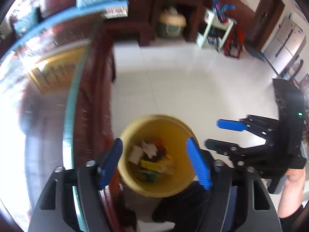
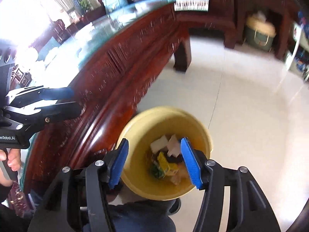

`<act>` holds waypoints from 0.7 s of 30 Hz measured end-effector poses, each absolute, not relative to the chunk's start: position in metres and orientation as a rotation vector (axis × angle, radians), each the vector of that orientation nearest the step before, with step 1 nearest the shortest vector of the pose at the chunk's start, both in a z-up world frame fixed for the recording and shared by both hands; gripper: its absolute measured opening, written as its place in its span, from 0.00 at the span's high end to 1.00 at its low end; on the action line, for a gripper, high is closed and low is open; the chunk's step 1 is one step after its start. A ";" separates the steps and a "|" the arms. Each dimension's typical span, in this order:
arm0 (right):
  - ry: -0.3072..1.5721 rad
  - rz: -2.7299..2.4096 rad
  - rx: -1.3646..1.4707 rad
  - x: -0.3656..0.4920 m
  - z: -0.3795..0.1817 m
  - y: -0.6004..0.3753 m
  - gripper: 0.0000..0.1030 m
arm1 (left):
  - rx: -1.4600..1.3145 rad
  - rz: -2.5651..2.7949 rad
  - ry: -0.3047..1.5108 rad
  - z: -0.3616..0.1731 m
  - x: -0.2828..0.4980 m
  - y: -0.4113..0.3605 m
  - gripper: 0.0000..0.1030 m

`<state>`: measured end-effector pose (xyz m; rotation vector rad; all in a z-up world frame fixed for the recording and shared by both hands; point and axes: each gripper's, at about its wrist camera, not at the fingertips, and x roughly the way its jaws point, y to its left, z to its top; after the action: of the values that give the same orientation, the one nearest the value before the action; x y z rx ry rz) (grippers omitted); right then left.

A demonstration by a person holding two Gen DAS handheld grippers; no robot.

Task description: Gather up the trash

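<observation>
Over at the left, glass-covered tabletop (image 2: 108,44), glare-washed, trash there impossible to tell. Left tongs (image 1: 154,162) spread wide, gripping nothing, poised above yellow bin (image 2: 200,127) on the floor (image 1: 193,81) just beside the tabletop. Bin already loaded: white scraps (image 2: 164,145), yellow carton (image 2: 166,164), green wrapper. Right tongs (image 2: 154,162) likewise wide apart and empty. Seemingly well along; any remaining pickups unclear.

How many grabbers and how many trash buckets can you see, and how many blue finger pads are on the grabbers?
Grabbers: 2, the left gripper and the right gripper
Yellow bucket: 1, with trash inside
Blue finger pads: 4, two on each grabber
Total: 7
</observation>
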<state>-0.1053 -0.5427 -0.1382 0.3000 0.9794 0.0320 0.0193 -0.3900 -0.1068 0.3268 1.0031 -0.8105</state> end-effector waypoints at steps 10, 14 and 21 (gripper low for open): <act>0.751 0.031 0.220 -0.109 -0.055 -0.458 0.09 | 0.177 -0.533 0.727 -0.040 0.006 -0.259 0.04; 0.713 0.078 0.188 -0.099 -0.037 -0.414 0.08 | 0.133 -0.425 0.667 -0.023 0.005 -0.209 0.04; 0.670 0.170 0.165 -0.074 -0.021 -0.339 0.08 | 0.126 -0.230 0.613 -0.010 0.008 -0.133 0.04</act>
<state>-0.0740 -0.3388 -0.0208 0.1649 0.6703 0.1698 0.0077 -0.1333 -0.0100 0.1259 0.6131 -0.2300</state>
